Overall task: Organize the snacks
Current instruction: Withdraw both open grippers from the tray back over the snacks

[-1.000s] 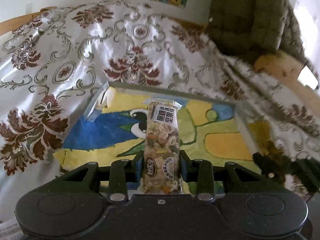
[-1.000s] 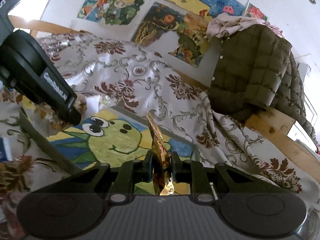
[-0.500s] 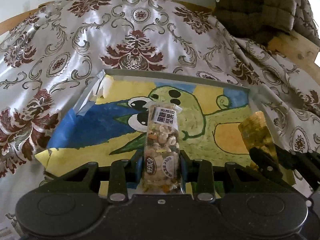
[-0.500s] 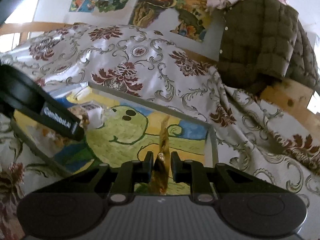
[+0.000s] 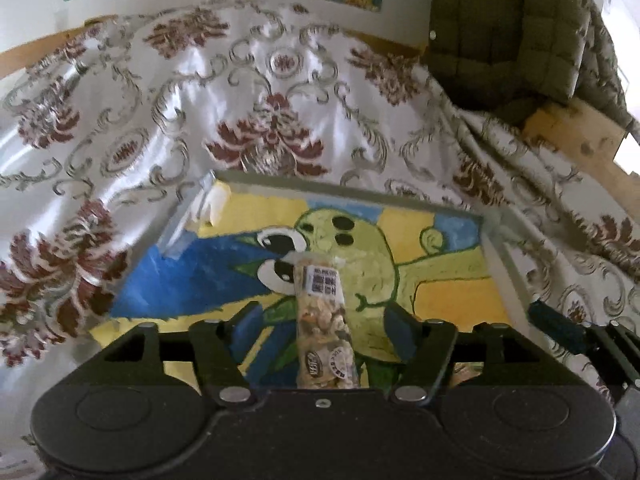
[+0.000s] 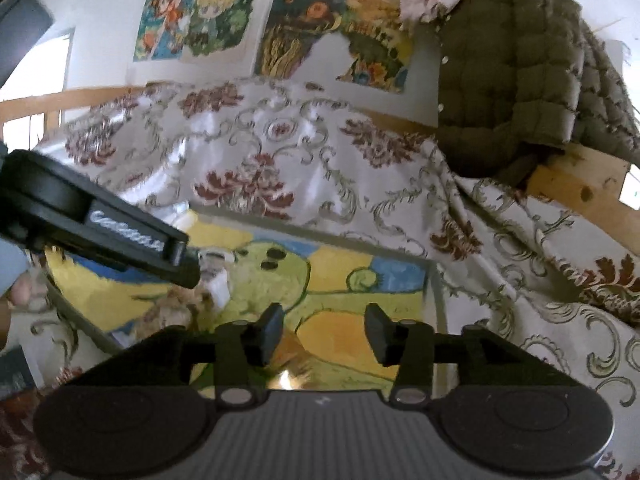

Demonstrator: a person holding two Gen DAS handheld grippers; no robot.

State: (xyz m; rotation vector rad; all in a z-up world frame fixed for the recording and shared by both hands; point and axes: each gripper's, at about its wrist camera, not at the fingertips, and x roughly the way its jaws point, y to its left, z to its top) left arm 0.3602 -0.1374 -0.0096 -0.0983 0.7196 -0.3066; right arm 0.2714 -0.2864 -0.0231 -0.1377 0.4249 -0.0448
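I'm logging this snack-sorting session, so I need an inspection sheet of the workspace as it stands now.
Surface: floral tablecloth draped over the table; on it a shallow tray lined with a frog painting.
Job's things: nut snack pack in the tray between the left gripper's fingers; gold-wrapped snack low in the tray, blurred.
Clutter: crumpled white paper in the tray's far left corner.
Grippers: left gripper open, apart from the pack; right gripper open above the gold snack.
Cables: nothing seen.
Surroundings: olive quilted jacket on a wooden rail; paintings on the wall.
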